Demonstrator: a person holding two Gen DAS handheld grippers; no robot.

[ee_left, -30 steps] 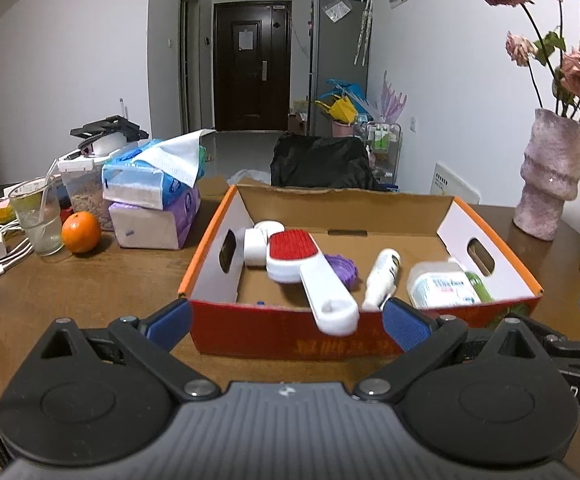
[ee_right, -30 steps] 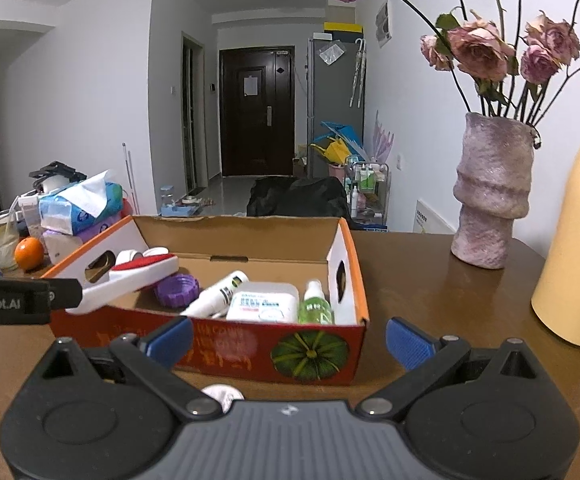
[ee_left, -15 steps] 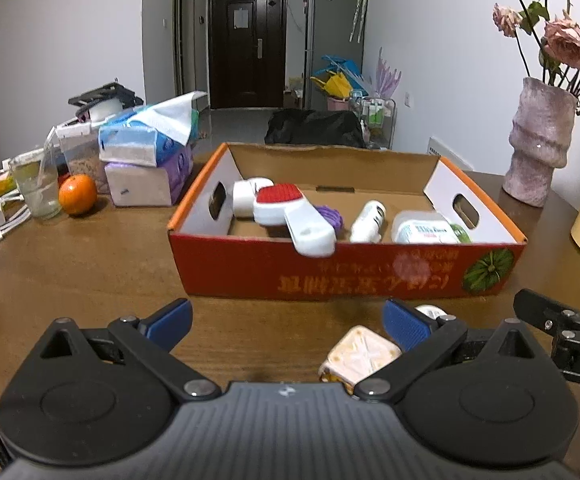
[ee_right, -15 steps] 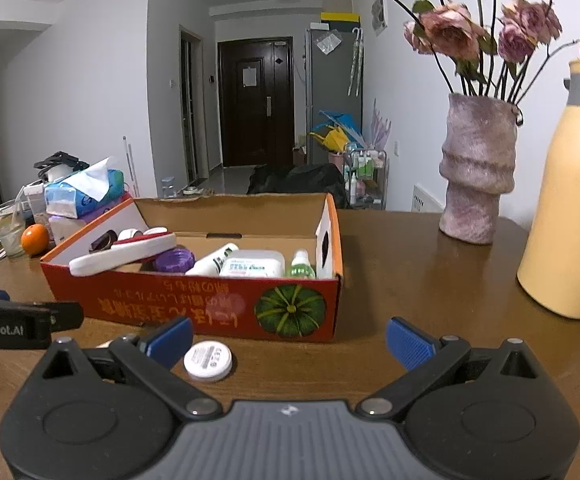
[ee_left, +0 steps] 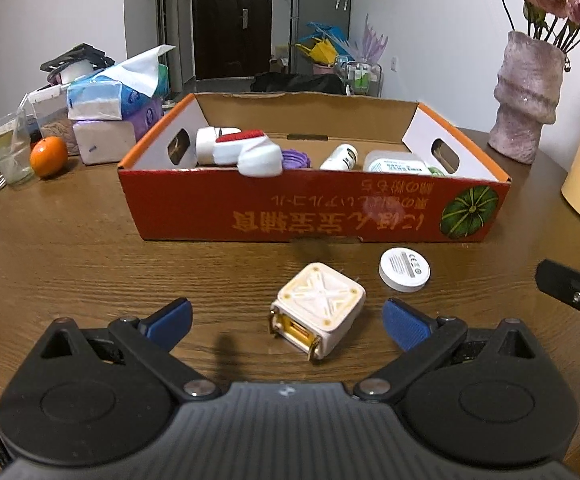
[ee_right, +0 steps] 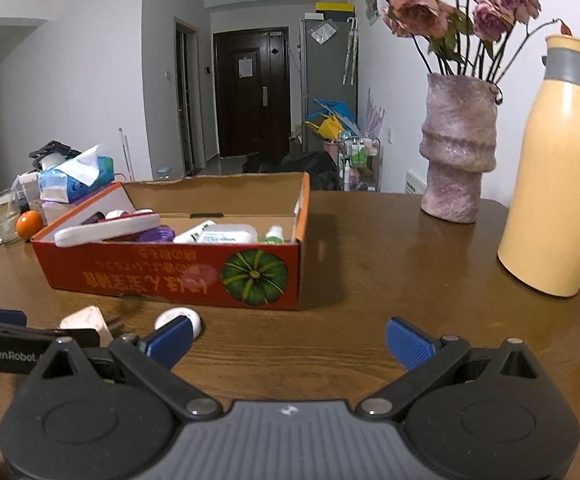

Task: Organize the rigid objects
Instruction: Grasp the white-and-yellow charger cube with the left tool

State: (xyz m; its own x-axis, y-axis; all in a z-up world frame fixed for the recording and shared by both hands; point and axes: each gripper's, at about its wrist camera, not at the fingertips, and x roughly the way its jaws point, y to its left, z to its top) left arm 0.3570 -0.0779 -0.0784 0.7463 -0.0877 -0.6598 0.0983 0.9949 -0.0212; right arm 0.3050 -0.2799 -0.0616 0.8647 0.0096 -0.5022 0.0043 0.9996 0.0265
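the wooden table (ee_left: 69, 248) has open room in front of the red cardboard box (ee_left: 314, 208), which already holds bottles and a brush (ee_left: 249, 154). the step in hand looks like picking up the cream charger cube (ee_left: 318, 312), lying just before the left gripper (ee_left: 285, 316), fingers apart and empty. next: ease forward, straddle and close. the right gripper (ee_right: 290, 340) gapes empty beside the white round disc (ee_left: 404, 269).
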